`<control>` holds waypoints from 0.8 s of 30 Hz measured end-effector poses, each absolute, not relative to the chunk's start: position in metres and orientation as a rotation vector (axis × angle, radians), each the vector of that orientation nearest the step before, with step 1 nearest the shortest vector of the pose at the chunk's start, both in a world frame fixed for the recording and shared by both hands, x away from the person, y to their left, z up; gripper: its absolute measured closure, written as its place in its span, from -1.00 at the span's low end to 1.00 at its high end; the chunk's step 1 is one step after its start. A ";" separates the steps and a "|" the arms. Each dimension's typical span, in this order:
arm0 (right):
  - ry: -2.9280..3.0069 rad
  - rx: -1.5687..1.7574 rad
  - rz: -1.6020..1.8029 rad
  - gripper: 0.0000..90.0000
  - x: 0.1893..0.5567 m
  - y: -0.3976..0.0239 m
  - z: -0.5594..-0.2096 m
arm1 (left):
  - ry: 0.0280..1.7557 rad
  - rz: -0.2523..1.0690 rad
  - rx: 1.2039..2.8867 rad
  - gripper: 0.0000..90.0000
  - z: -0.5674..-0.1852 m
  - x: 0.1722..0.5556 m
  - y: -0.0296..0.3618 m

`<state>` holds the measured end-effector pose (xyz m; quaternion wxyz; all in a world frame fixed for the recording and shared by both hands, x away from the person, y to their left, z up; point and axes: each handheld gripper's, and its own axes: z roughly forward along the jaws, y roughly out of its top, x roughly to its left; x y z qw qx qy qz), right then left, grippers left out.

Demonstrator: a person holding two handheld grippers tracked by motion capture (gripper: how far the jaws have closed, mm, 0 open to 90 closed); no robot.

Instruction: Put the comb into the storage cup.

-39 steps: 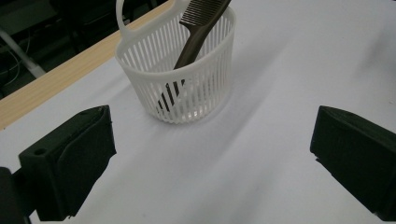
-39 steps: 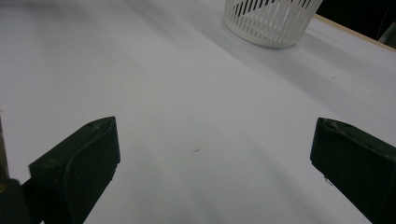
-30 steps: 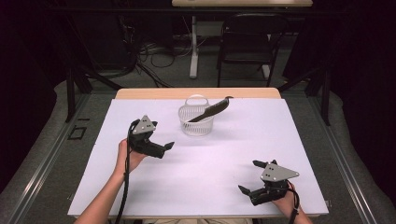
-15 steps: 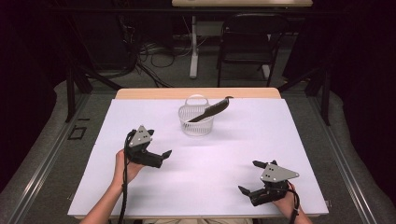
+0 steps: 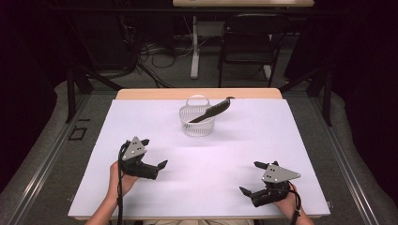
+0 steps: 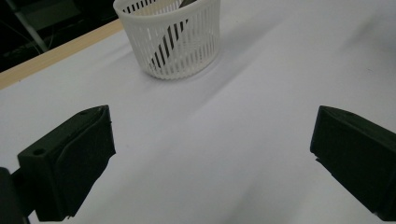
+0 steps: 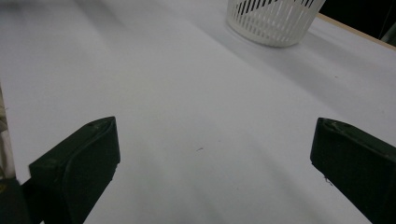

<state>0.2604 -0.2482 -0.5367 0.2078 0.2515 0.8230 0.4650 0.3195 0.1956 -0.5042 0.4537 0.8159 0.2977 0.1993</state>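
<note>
- White table (image 5: 141, 117) is seen mid-frame, dark room behind.
- Basket (image 5: 197, 122) w/ black comb (image 5: 211, 111) is set upper centre.
- Left gripper (image 5: 154, 153) & right gripper (image 5: 250, 177): jaws spread, nothing held.
- Risk: light basket could be tipped by the leaning comb if nudged.

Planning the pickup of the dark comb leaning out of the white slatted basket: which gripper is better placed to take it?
Probably the left gripper: its open jaws sit closer to the white slatted basket. The right gripper, also open, is nearer the table's front edge. The dark comb leans rightward, though.
</note>
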 end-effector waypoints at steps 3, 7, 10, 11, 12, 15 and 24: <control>2.294 0.698 1.294 -0.97 0.260 -0.248 -0.537 | 0.745 0.495 2.021 -1.00 -0.508 0.315 0.199; 2.295 0.701 1.294 -0.97 0.260 -0.248 -0.537 | 0.754 0.498 2.023 -1.00 -0.510 0.308 0.202; 2.296 0.700 1.293 -0.97 0.261 -0.248 -0.537 | 0.763 0.502 2.011 -1.00 -0.511 0.303 0.204; 2.297 0.699 1.294 -0.97 0.261 -0.248 -0.537 | 0.764 0.503 2.010 -1.00 -0.512 0.301 0.206; 2.296 0.701 1.295 -0.97 0.261 -0.248 -0.537 | 0.764 0.510 2.010 -1.00 -0.512 0.299 0.207; 2.298 0.700 1.294 -0.97 0.261 -0.248 -0.537 | 0.773 0.510 1.989 -1.00 -0.514 0.295 0.211; 2.299 0.704 1.295 -0.97 0.261 -0.248 -0.537 | 0.797 0.518 2.006 -1.00 -0.521 0.284 0.218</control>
